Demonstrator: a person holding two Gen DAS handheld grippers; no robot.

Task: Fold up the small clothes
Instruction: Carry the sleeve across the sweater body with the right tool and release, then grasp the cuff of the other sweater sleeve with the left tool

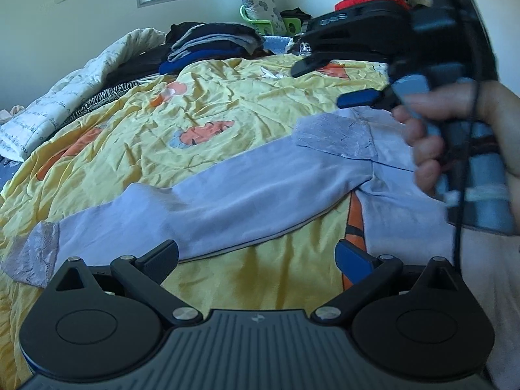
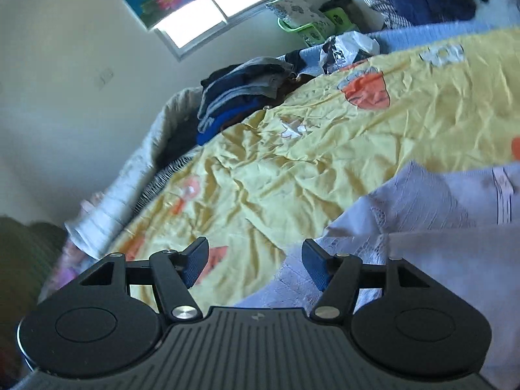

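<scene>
A pale lilac garment (image 1: pixel 227 201) lies spread on the yellow bedspread (image 1: pixel 227 110), one long sleeve or leg stretched out toward the left with a shinier, lace-like cuff (image 1: pixel 35 253) at its end. Which kind of garment it is I cannot say for sure; it looks like a small long-sleeved top or a sleepsuit.

The left gripper (image 1: pixel 256 260) hangs just above that stretched limb, jaws wide apart, nothing between them. The right gripper (image 2: pixel 253 265) is tilted over the lacy end of the cloth (image 2: pixel 422 201), its jaws well apart too and empty, only bedspread and cloth edge showing between the blue pads (image 2: pixel 195 266). In the left view you can see the person's hand (image 1: pixel 481 149) wrapped round the right gripper's handle, up over the body of the garment.

Now, handling: this looks thin, light and thoroughly floppy. It will drape and sag the moment it lifts, and the smooth knit may slide on the crumpled bedspread rather than fold cleanly. The lace trim seems delicate, so a snag is the risk there.

Best hold, I'd say: pinch the plain knit just inside the cuff with the left, and a seam or hem edge on the body with the right, where the cloth is doubled and firmer. Lift low and lay it across.

A stack of folded dark clothes (image 1: pixel 214 42) waits at the far side.
</scene>
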